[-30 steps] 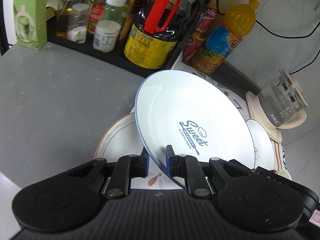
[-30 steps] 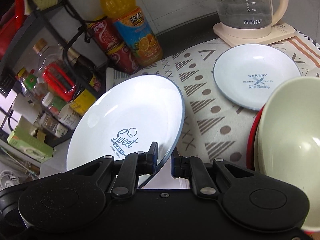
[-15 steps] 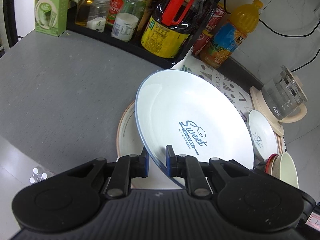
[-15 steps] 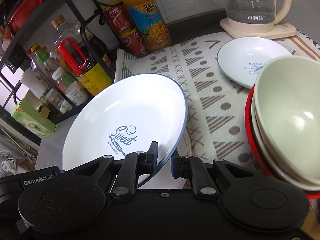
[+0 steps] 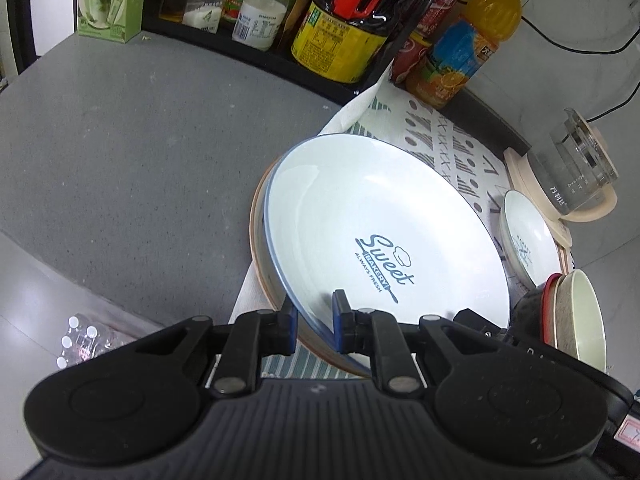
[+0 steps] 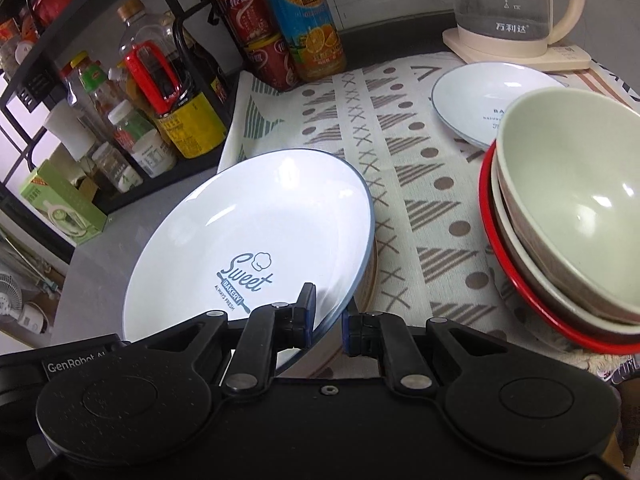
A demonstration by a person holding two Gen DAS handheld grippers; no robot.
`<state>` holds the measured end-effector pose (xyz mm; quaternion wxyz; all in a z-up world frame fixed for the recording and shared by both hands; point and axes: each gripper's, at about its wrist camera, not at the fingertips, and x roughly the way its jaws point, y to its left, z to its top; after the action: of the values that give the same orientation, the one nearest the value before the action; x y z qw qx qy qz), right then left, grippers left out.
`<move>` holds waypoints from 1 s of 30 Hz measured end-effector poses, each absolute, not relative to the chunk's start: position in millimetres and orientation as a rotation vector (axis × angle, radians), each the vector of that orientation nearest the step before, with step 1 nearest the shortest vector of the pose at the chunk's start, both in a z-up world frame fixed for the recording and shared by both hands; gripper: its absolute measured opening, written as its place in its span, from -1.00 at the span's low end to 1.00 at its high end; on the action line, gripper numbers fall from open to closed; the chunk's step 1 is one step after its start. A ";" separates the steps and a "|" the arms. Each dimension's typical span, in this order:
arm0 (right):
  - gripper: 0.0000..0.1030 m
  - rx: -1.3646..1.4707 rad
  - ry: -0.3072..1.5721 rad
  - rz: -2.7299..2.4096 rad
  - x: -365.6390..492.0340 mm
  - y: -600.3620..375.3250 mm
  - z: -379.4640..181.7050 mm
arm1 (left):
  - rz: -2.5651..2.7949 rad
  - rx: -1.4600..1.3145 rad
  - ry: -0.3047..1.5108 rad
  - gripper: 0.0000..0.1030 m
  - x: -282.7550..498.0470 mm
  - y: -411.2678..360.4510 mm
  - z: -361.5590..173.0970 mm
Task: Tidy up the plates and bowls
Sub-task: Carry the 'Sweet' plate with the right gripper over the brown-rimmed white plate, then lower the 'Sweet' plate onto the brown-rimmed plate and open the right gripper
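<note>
My left tool (image 5: 314,318) is clamped on the near rim of the big white plate (image 5: 372,236) printed "Sweet Bakery", and my right tool (image 6: 328,318) pinches the same plate (image 6: 256,236) on its rim at another spot. The plate sits tilted over a tan-rimmed plate (image 5: 258,236), of which I see only a thin crescent at the left edge; I cannot tell whether the two touch. Both lie over the patterned cloth (image 6: 404,168) on the grey surface (image 5: 120,152). In the right wrist view the stacked bowls (image 6: 572,216) stand at the right, cut off by the frame, and they hide part of the small white plate (image 6: 476,96) behind them, so its print reads only in part. The glass kettle (image 6: 508,4) is cropped at the top. Bottles on the black rack (image 6: 24,76) overlap each other, their labels mostly too small to read.
</note>
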<state>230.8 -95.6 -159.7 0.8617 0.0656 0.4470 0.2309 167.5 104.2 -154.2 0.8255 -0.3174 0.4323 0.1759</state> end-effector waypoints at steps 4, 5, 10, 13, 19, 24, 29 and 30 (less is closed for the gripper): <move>-0.77 0.132 0.950 0.478 230.8 -95.2 -161.9 | 0.372 -0.669 0.923 -0.70 168.7 102.6 -153.9; -0.77 0.135 0.953 0.477 231.4 -95.4 -162.1 | 0.370 -0.670 0.926 -0.70 169.5 102.1 -154.2; -0.77 0.137 0.955 0.465 234.5 -97.8 -162.4 | 0.361 -0.670 0.964 -0.68 177.0 100.8 -156.1; -0.77 0.142 0.957 0.455 237.1 -100.2 -164.0 | 0.353 -0.668 0.988 -0.69 182.2 101.0 -157.2; -0.77 0.132 0.955 0.450 241.9 -98.2 -162.1 | 0.340 -0.728 1.038 -0.65 185.1 111.8 -155.1; -0.79 0.123 0.955 0.443 244.5 -97.1 -164.8 | 0.398 -0.742 1.015 -0.57 178.6 123.6 -142.8; -0.79 0.117 0.959 0.442 246.6 -96.2 -167.6 | 0.443 -0.742 1.024 -0.56 182.3 131.5 -150.0; -0.79 0.114 0.959 0.441 247.0 -95.6 -167.5 | 0.454 -0.735 1.026 -0.56 182.9 131.8 -151.5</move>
<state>247.0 -95.6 -167.5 0.8623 0.0542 0.4573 0.2104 182.9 131.8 -151.5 0.7834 -0.3406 0.4755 0.2101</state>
